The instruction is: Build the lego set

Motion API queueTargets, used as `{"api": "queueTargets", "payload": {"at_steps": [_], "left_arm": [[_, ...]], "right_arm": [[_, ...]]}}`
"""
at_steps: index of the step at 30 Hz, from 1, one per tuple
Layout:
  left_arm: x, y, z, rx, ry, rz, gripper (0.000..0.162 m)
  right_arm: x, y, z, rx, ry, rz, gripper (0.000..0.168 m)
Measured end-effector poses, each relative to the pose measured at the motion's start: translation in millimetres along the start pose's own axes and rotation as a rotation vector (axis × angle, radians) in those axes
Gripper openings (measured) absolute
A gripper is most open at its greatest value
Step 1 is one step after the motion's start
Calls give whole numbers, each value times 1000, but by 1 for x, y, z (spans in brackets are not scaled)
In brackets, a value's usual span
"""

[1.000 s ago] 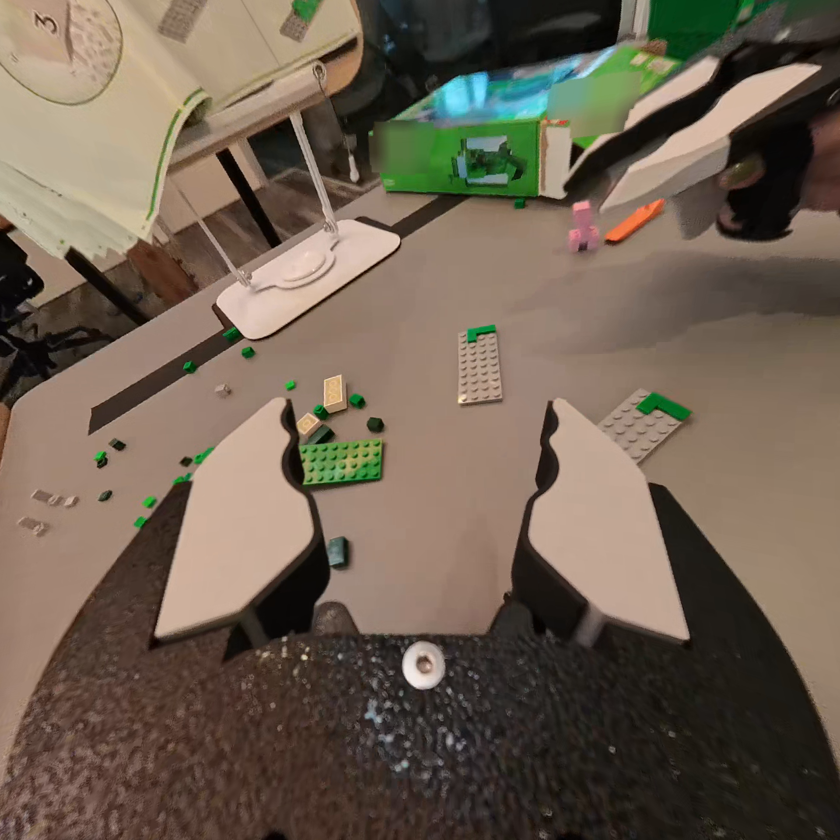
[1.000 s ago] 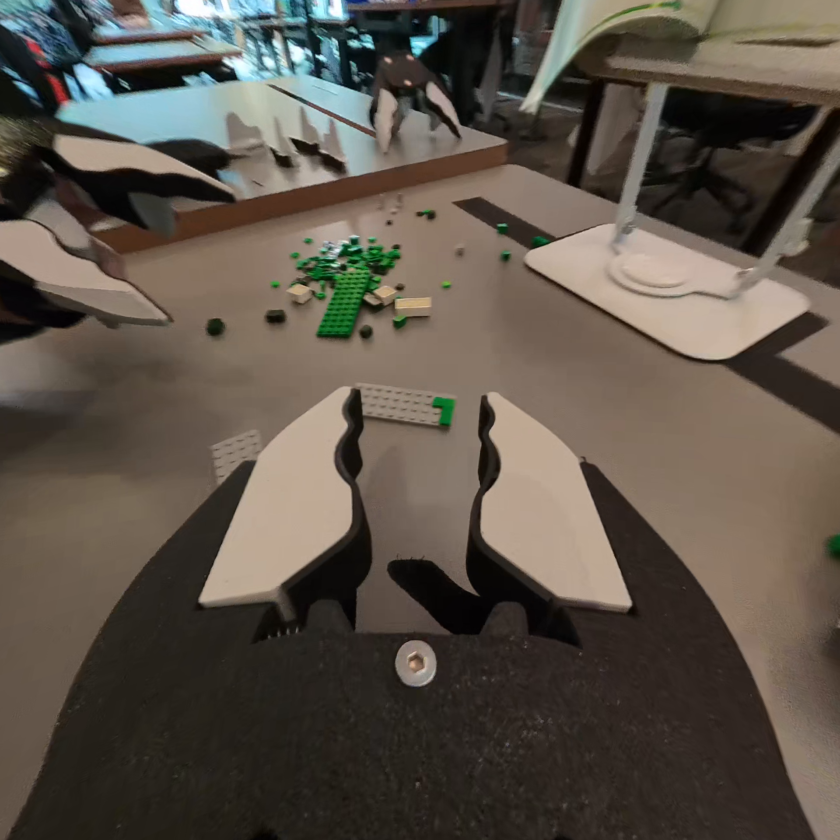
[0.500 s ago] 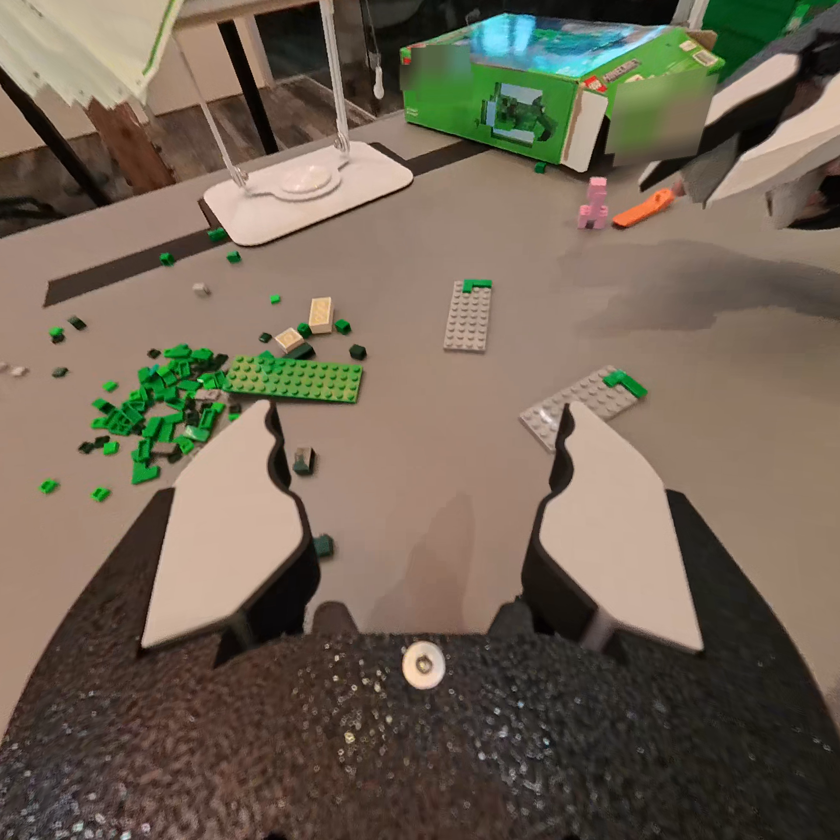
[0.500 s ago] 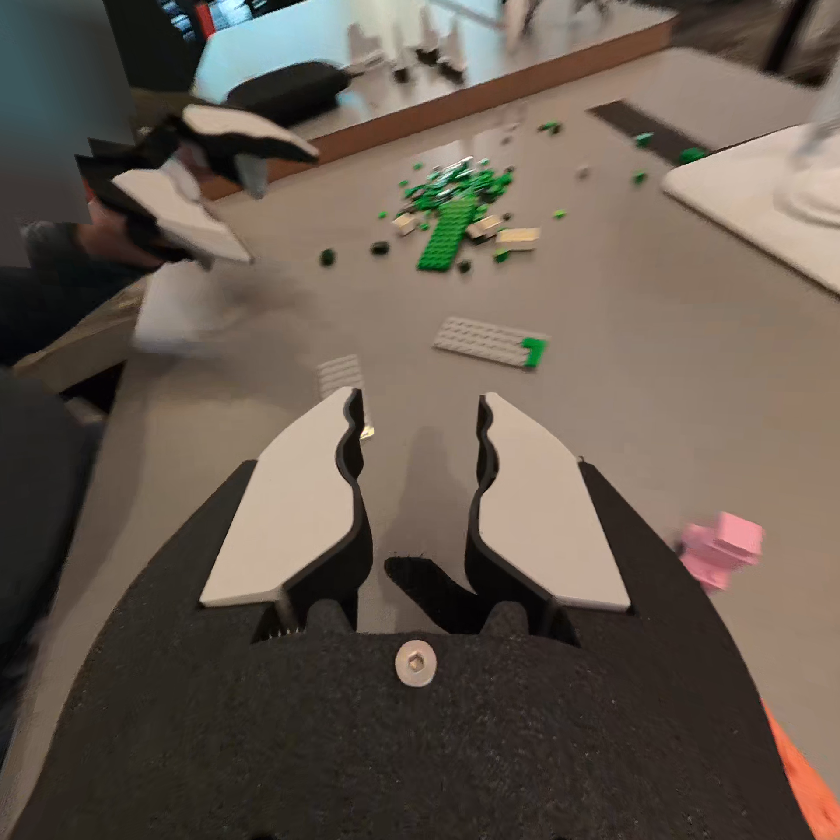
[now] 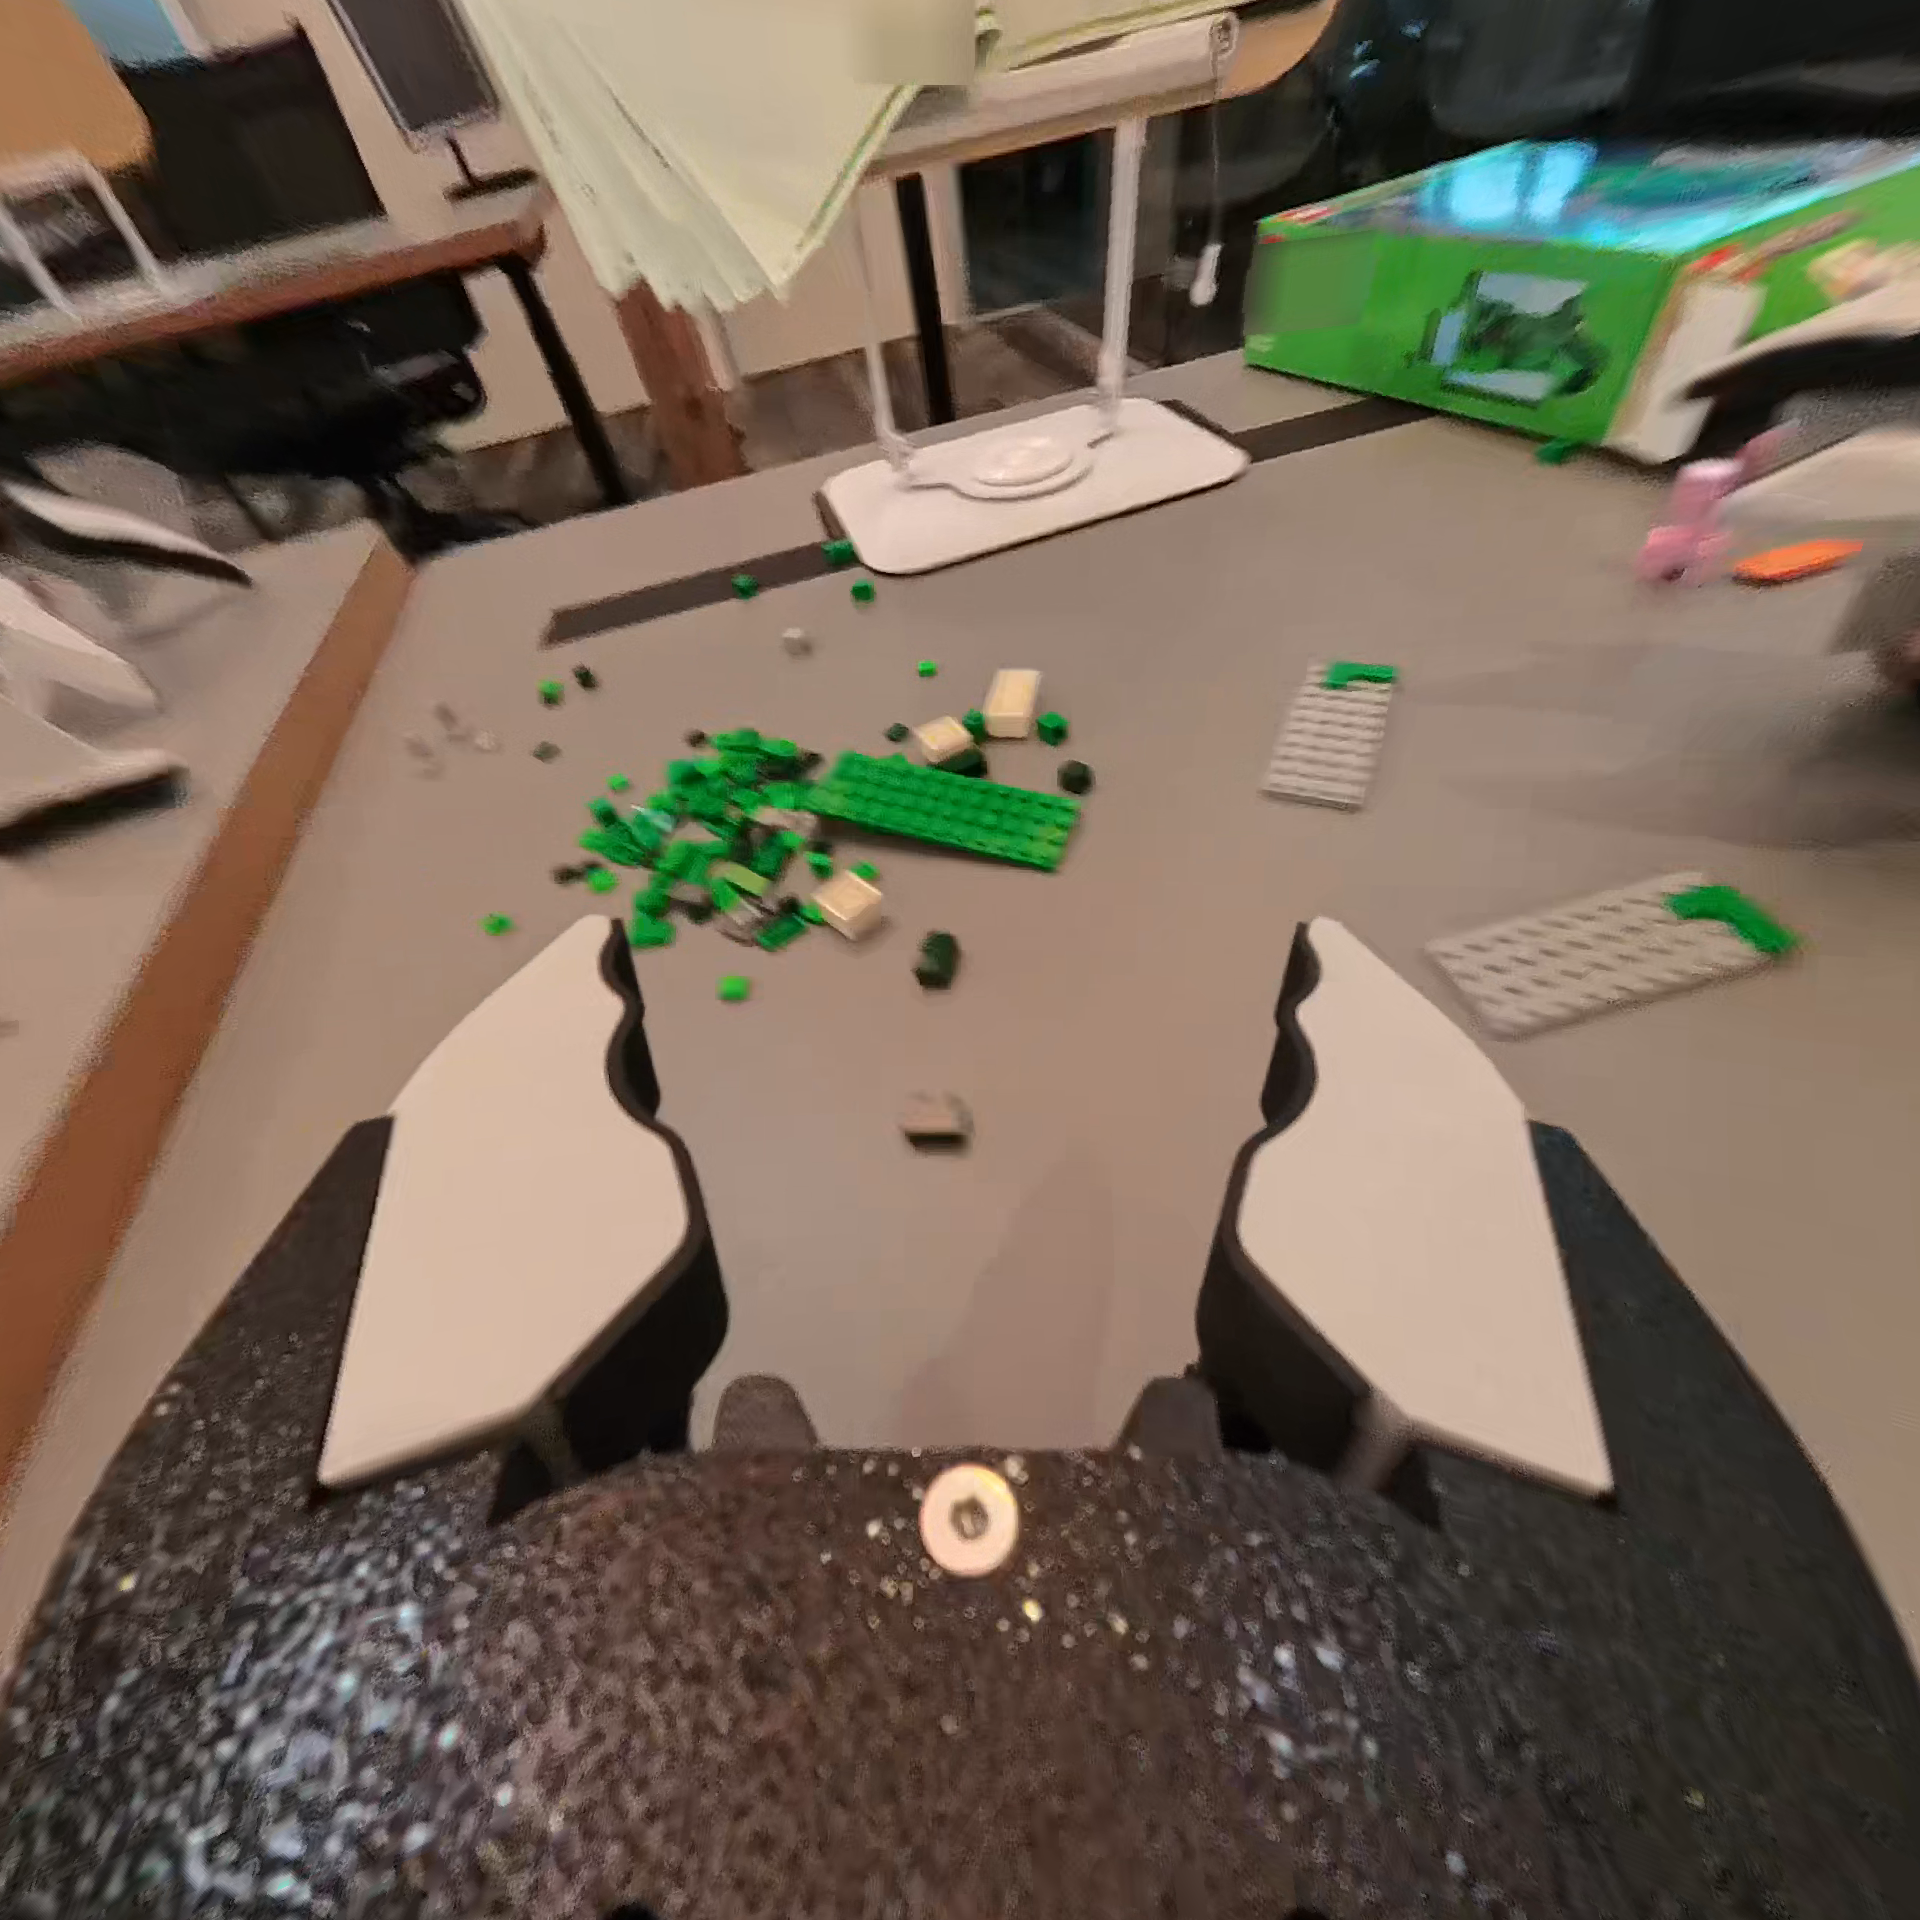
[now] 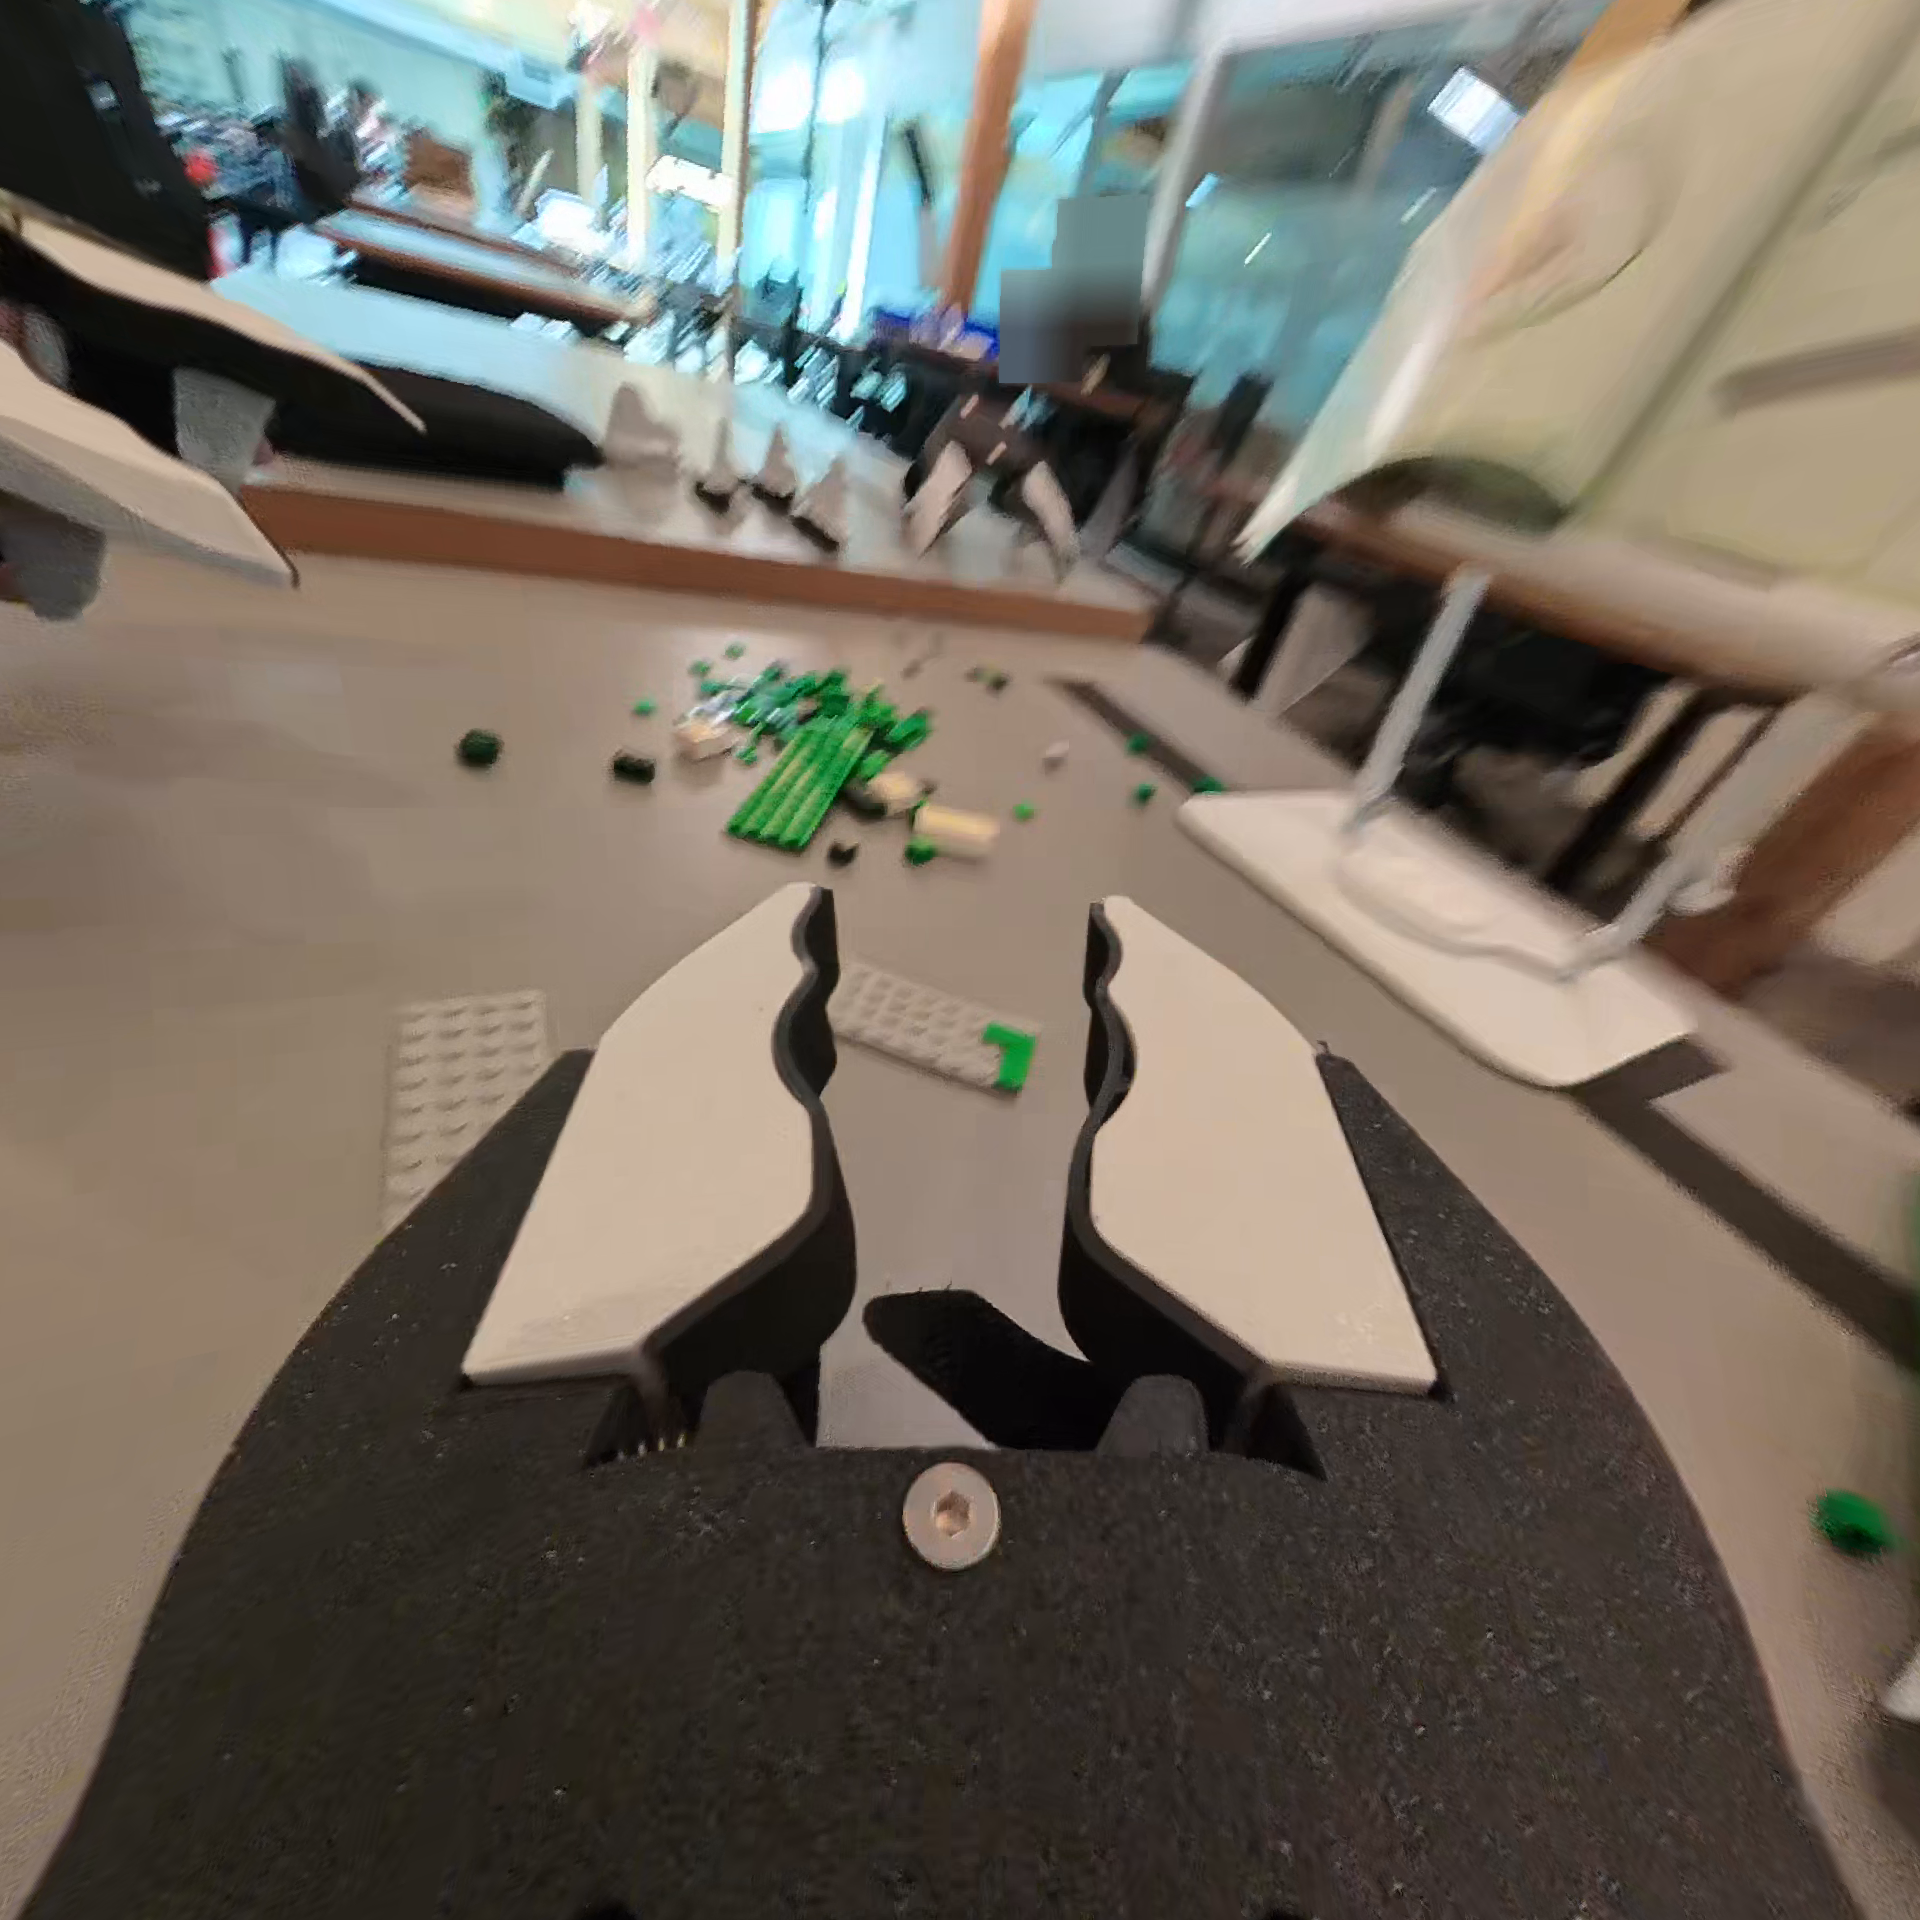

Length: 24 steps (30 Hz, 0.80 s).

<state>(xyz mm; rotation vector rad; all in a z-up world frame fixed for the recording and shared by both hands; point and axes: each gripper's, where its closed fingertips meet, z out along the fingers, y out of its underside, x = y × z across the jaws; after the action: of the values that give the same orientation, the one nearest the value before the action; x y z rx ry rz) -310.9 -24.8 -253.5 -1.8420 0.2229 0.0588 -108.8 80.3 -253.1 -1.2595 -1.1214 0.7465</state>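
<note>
My left gripper (image 5: 956, 945) is open and empty above the grey table. Ahead of it lie a heap of small green pieces (image 5: 707, 831), a long green plate (image 5: 940, 808), tan bricks (image 5: 1010, 703) and a small grey piece (image 5: 937, 1120) between the fingers. Two grey plates with green corner pieces lie to the right, one far (image 5: 1328, 743) and one near (image 5: 1590, 954). My right gripper (image 6: 956, 914) is open and empty, just short of a grey plate with a green corner (image 6: 935, 1023). The second grey plate (image 6: 457, 1081) lies to its left. The green plate (image 6: 805, 774) and heap lie farther off.
A white stand base (image 5: 1029, 483) holds an instruction booklet (image 5: 727, 135) at the table's back. A green set box (image 5: 1579, 291), a pink figure (image 5: 1688, 520) and an orange tool (image 5: 1797, 559) sit back right. A neighbouring table edge (image 5: 187, 935) runs along the left.
My left gripper has pulled back and turned left, so the green heap now shows ahead. My right gripper has tilted up and moved closer to the grey plate. Both stay open.
</note>
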Motion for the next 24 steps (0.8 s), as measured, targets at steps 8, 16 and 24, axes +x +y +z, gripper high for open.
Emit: {"api": "queueTargets", "payload": {"at_steps": [8,16,24], "left_arm": [[-43,-37,75,34,-33,9,111],[69,-23,140,-80,303,22,123],[131,12,156,-444,596,248,75]], "right_arm": [[33,-15,-29,113,242,-24,35],[48,-9,-33,134,260,67,30],[49,-9,-35,140,250,89,27]]}}
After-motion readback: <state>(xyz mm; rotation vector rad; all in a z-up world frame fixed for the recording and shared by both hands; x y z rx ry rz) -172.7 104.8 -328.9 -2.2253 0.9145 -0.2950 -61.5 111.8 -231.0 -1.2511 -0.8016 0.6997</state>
